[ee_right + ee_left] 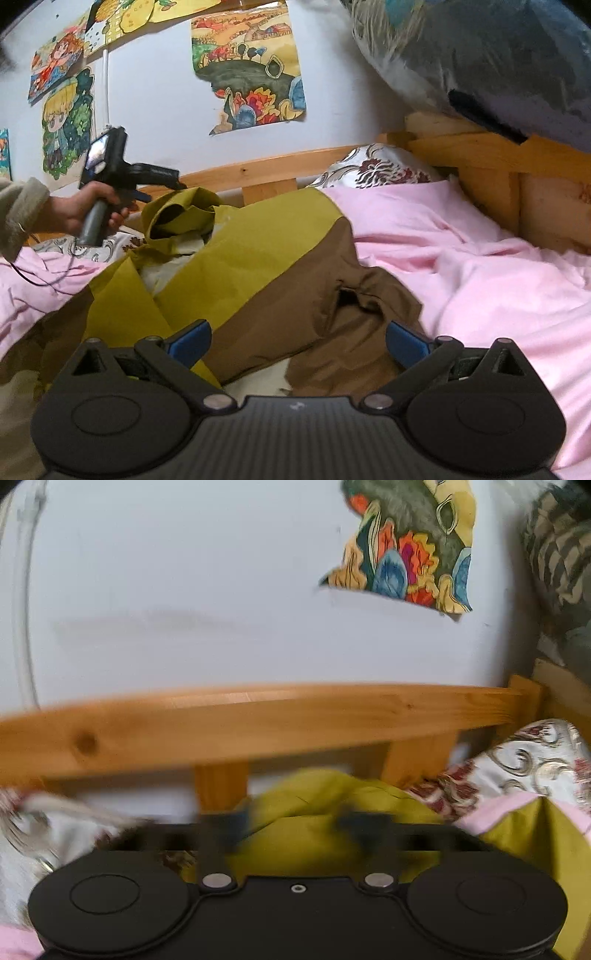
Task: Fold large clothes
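A large olive-yellow and brown jacket (258,266) lies crumpled on the pink bedsheet (461,258). My right gripper (295,341) is open, its blue-padded fingers (190,341) spread over the brown part of the jacket, holding nothing. My left gripper (295,827) points at the jacket's olive fabric (306,812) near the wooden rail; its fingers are motion-blurred, with a gap between them. In the right wrist view the left gripper (177,184) is held in a hand at the jacket's raised olive collar; contact with the cloth is unclear.
A wooden bed rail (258,720) runs along the white wall with drawings (251,70). A patterned pillow (373,166) lies at the bed's head by the wooden headboard (498,173). A plastic-wrapped bundle (480,55) hangs over the upper right.
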{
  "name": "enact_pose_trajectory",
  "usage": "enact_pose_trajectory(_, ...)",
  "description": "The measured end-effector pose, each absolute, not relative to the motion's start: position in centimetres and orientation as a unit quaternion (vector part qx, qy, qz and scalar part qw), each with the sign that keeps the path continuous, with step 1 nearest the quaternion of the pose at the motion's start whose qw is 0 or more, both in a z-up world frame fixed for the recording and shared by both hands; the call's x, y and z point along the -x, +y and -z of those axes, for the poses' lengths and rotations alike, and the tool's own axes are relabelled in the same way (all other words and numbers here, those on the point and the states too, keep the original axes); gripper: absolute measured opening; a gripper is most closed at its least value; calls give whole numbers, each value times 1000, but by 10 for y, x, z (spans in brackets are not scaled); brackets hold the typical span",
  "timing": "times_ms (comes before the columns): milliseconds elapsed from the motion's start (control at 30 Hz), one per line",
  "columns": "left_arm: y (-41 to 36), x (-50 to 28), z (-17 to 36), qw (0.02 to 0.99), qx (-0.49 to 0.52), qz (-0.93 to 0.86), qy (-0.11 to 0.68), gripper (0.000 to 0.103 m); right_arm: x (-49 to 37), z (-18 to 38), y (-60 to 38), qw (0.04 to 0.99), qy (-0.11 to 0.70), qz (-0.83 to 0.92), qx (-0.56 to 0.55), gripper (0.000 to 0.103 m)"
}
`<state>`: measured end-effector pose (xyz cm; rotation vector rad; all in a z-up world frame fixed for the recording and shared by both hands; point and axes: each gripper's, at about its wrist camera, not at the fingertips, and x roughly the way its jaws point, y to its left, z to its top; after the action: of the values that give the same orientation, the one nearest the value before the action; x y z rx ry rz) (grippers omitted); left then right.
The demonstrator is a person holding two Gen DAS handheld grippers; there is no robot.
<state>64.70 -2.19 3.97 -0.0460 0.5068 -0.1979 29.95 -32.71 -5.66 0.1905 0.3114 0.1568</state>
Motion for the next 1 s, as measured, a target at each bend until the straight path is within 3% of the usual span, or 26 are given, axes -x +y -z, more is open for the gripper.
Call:
enact_pose_trajectory(133, -30, -626, -39, 965, 18, 108, 239, 0, -300, 58, -319, 980, 153, -89, -90, 103)
enact_pose_trajectory(467, -39, -515, -37, 969, -41, 174, 172, 0, -297, 62, -324, 978, 155, -82, -111, 103)
enact_pose_trajectory(700, -24, -433, -72, 961, -3, 252, 114, 0, -298, 63, -322, 978, 158, -77, -111, 103)
enact_pose_trajectory(833, -10, -418, -97, 938, 21, 322, 123, 0, -299, 65, -322, 977, 159, -73, -118, 103)
enact_pose_trajectory(1000, -10, -385, -66, 916, 13, 356, 183, 0, -298, 65, -323, 978, 157, -70, -123, 103)
